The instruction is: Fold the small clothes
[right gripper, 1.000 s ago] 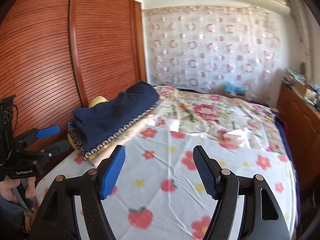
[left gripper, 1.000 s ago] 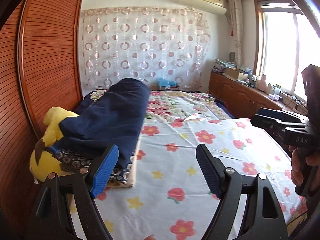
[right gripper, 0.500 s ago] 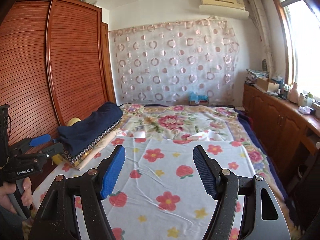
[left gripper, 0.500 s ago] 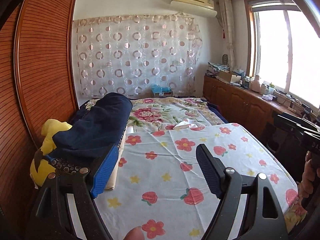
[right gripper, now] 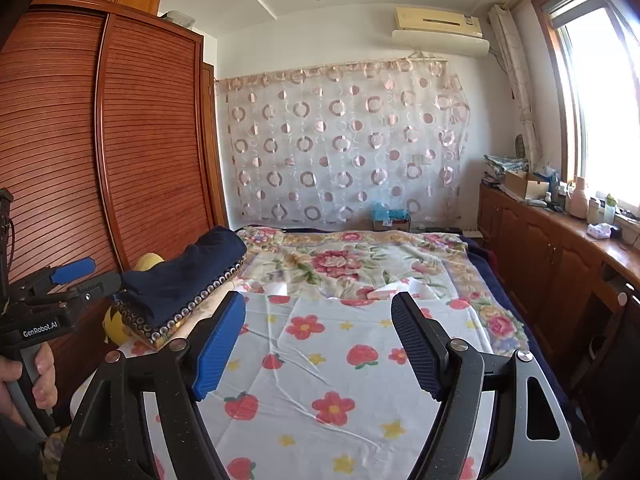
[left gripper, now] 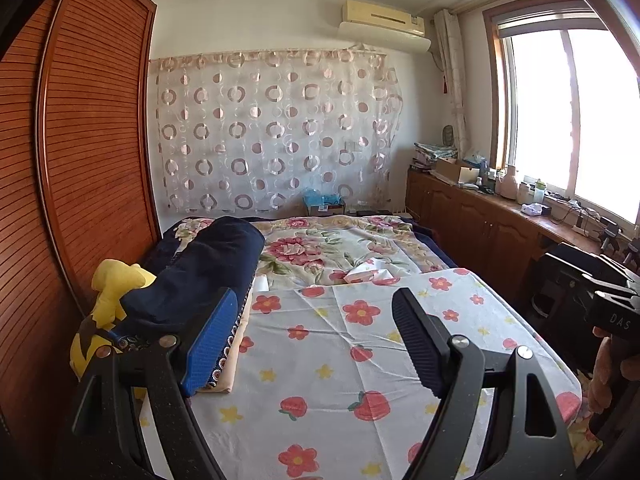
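Bedroom scene, with a bed (right gripper: 360, 400) covered by a white sheet printed with red flowers and strawberries filling the foreground of both wrist views. No loose small garment can be made out on that sheet; the only clothing in sight is the folded stack (right gripper: 180, 284), a navy piece on top of a patterned one and a pale one, lying at the bed's left edge against the wooden wardrobe (right gripper: 120, 140). Its long axis runs away from the cameras, towards the curtain (right gripper: 340, 148) on the far wall.

From the stack outward: a yellow plush toy (left gripper: 112, 280) is wedged between it and the wardrobe. The left gripper (left gripper: 312, 344) hovers just beside the stack's near end, jaws spread wide and empty, its blue pad overlapping the stack in its own view. The right gripper (right gripper: 320, 344) is likewise wide open and holds nothing, aimed over the middle of the sheet, well to the right of the stack.

The left gripper is clearly the nearer of the two to the stack. Both seem raised above the bed, not touching cloth, so I judge the folding either finished or between garments.
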The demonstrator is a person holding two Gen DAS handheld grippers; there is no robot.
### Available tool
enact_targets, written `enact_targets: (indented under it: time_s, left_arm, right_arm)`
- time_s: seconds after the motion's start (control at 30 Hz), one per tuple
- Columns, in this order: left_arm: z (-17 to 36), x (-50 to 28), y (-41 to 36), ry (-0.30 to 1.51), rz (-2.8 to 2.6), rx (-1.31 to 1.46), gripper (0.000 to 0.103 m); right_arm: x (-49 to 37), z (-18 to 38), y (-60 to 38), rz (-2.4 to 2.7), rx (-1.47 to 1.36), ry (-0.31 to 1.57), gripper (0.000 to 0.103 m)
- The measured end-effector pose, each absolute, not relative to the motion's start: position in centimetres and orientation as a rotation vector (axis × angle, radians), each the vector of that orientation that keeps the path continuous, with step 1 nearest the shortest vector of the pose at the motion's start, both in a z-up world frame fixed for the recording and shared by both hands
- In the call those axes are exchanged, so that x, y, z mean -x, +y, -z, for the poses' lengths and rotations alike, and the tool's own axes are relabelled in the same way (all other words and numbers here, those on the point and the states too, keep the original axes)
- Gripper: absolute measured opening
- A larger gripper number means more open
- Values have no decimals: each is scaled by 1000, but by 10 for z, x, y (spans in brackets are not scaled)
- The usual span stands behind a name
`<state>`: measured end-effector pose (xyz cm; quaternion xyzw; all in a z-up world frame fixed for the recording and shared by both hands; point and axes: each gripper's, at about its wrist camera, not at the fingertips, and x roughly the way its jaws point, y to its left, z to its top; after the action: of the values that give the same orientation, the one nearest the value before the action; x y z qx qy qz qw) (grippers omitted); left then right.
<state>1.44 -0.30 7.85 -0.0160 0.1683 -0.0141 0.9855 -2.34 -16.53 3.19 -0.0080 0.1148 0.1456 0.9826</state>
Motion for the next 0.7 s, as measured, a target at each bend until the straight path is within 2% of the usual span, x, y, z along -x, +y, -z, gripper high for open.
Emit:
enact_targets:
  time_s: [0.7]
  left_arm:
    - [-77,-14,-2,339,26,29,81]
  right_arm:
    - [4,-34,-181,-292,10,247,77]
